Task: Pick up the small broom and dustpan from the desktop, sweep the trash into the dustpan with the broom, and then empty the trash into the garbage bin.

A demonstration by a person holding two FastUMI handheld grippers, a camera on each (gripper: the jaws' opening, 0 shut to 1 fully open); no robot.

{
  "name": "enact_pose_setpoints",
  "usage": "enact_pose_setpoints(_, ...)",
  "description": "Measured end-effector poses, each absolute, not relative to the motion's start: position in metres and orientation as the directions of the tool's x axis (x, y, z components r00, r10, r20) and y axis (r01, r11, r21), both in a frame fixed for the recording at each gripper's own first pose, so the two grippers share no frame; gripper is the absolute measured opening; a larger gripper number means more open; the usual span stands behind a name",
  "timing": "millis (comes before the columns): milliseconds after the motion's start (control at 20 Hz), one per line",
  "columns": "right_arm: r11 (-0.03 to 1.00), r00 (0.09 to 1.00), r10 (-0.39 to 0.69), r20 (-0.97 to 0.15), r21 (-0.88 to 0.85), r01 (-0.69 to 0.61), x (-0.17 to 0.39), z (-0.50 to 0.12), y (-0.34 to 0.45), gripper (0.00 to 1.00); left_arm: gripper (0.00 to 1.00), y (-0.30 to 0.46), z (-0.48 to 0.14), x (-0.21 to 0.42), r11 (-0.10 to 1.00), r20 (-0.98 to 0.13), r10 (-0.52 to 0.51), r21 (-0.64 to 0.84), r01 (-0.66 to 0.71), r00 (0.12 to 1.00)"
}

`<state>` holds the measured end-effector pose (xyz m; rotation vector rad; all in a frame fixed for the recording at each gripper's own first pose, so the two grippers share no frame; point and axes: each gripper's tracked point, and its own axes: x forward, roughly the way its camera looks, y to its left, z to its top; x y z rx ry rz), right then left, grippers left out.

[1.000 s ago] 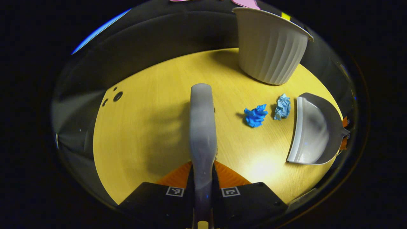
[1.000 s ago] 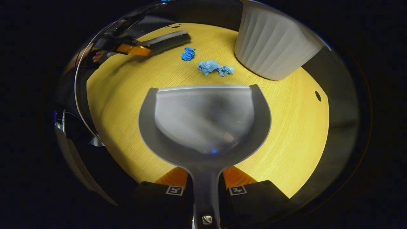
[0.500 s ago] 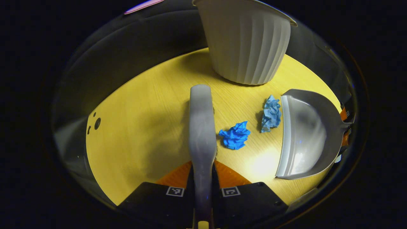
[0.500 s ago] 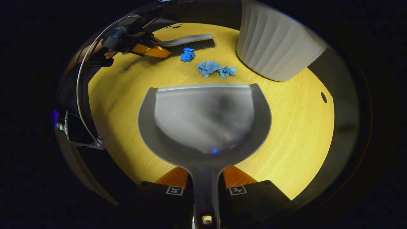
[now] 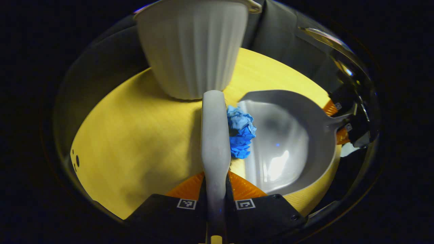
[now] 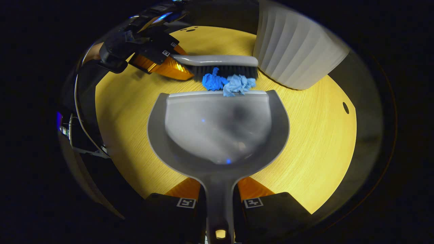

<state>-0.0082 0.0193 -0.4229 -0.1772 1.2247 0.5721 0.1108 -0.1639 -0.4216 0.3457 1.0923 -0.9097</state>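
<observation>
- Worktop (image 6: 315, 142): yellow, carries the bin, dustpan and trash.
- Bin (image 5: 193, 51): white, ribbed, upright beyond the broom; contents not visible.
- Dustpan (image 6: 218, 132): handle clamped in right gripper (image 6: 219, 200); pan empty, lip against the trash.
- Broom (image 6: 220, 66): clamped in left gripper (image 5: 216, 200), long axis parallel to the lip.
- Trash (image 6: 229, 83): two blue paper wads between bristles and lip, one edging onto it; push toward pan.

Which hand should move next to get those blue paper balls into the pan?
Left. Its claw holds the broom, bristles right behind both paper balls at the dustpan lip.
</observation>
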Motion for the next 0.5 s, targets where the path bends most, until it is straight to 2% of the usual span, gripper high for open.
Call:
enact_pose_setpoints(100, 0.85, 0.248, 0.318, -0.915, 0.159, -0.503, -0.009, -0.425, 0.018, 0.36, 0.27, -0.172, -0.411, 0.102, 0.583, -0.859, -0.494, -0.211, 0.785, 0.136)
enact_pose_setpoints(150, 0.853, 0.267, 0.318, -0.91, 0.151, -0.5, -0.01, -0.425, 0.017, 0.36, 0.24, -0.171, -0.406, 0.104, 0.597, -0.858, -0.488, -0.196, 0.778, 0.158)
enact_pose_setpoints(200, 0.859, 0.287, 0.321, -0.902, 0.15, -0.49, -0.01, -0.425, 0.018, 0.36, 0.27, -0.168, -0.41, 0.11, 0.623, -0.86, -0.474, -0.176, 0.762, 0.19)
enact_pose_setpoints(350, 0.885, 0.326, 0.319, -0.89, 0.157, -0.438, -0.014, -0.422, 0.015, 0.36, 0.27, -0.158, -0.409, 0.113, 0.725, -0.865, -0.414, -0.126, 0.677, 0.282)
enact_pose_setpoints(500, 0.919, 0.336, 0.271, -0.902, 0.139, -0.369, -0.028, -0.404, 0.008, 0.36, 0.27, -0.145, -0.409, 0.111, 0.802, -0.872, -0.364, -0.116, 0.585, 0.326)
